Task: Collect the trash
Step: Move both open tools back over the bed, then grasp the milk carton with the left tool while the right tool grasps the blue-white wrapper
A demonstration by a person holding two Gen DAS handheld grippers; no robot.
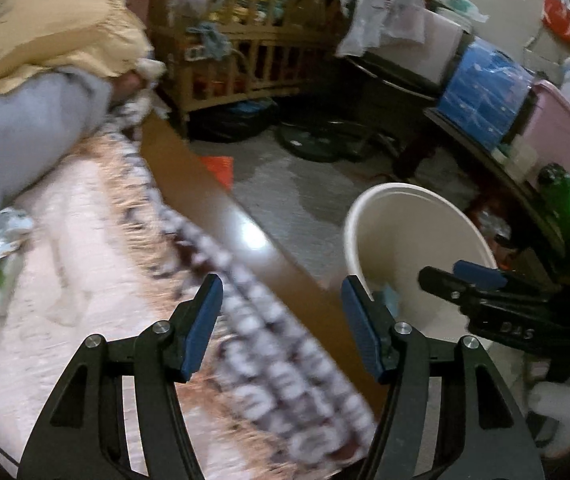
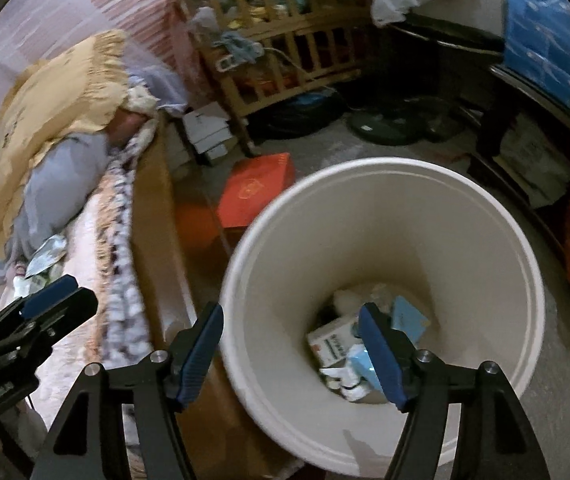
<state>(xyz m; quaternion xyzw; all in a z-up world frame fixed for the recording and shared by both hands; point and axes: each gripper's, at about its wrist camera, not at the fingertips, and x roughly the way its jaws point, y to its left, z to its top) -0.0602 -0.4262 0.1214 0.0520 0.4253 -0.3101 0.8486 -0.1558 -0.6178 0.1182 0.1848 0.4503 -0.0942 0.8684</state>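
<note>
Cream plastic bin (image 2: 485,264), seen below the empty, parted right claw (image 2: 291,354), with cartons (image 2: 331,342) inside; left claw (image 1: 281,326) likewise parted, empty.

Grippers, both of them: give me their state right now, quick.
Left gripper: open, nothing between its jaws, over the edge of the bed.
Right gripper: open, empty, over the bin.

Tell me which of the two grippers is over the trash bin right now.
The right gripper: its open, empty jaws hang over the white bin with trash at the bottom. The left gripper hovers over the bed's patterned blanket instead.
</note>
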